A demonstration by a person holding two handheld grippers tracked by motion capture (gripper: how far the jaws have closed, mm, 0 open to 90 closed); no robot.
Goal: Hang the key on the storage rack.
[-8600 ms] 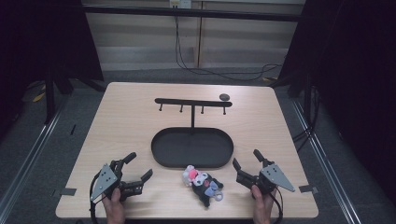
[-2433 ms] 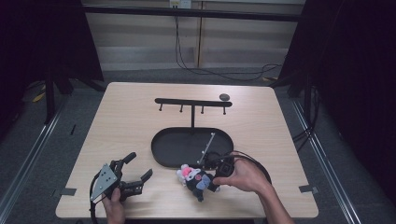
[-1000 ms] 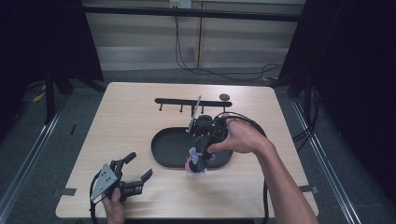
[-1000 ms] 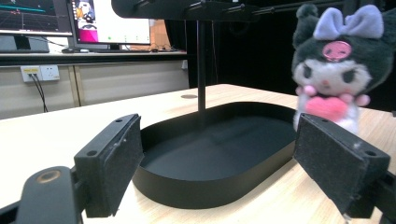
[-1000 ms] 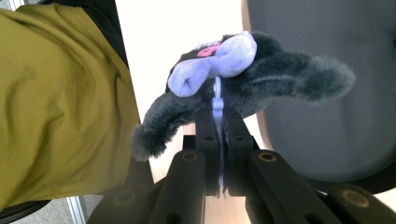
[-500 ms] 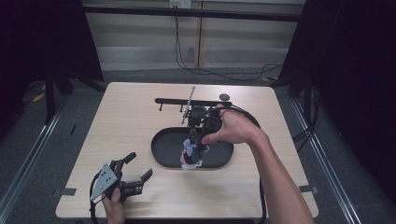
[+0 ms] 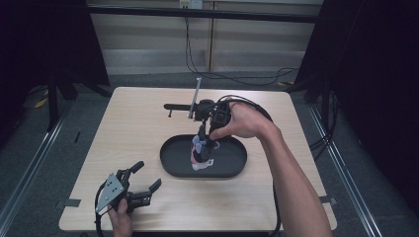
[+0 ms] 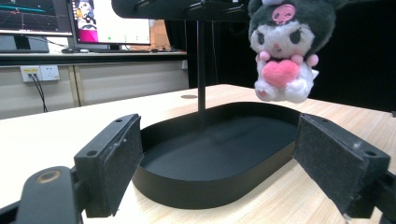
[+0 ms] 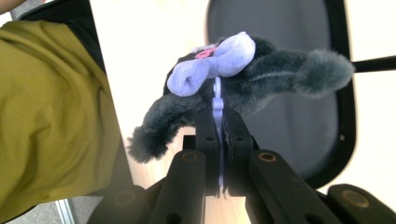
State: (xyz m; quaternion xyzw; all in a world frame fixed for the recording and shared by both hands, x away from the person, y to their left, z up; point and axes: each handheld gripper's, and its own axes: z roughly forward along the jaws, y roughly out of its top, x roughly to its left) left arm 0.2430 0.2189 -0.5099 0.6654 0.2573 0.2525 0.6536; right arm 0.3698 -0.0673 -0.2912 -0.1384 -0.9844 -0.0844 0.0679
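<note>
A black-and-white plush toy (image 7: 200, 154) with a pink heart and a lilac bow (image 9: 215, 63) hangs in the air over the black oval tray (image 7: 173, 167). My right gripper (image 7: 202, 132) points down, shut on the toy's lilac strap (image 9: 217, 103), close to the black hanger stand (image 7: 174, 106). In the left gripper view the plush (image 8: 282, 51) dangles above the tray (image 8: 205, 191), in front of the stand's post (image 8: 201, 70). My left gripper (image 7: 148, 175) rests open near the table's front left, with nothing between its pads (image 8: 116, 161).
The stand's crossbar spans the table behind the tray. A cable loops from the right gripper (image 9: 218, 122) over the hand. An olive sleeve (image 9: 51, 116) lies to the left in the right gripper view. Bare wood lies left and right of the tray.
The right gripper has lifted the plush off the table's front edge and carried it up and away, over the tray toward the stand. The left gripper has stayed put.
</note>
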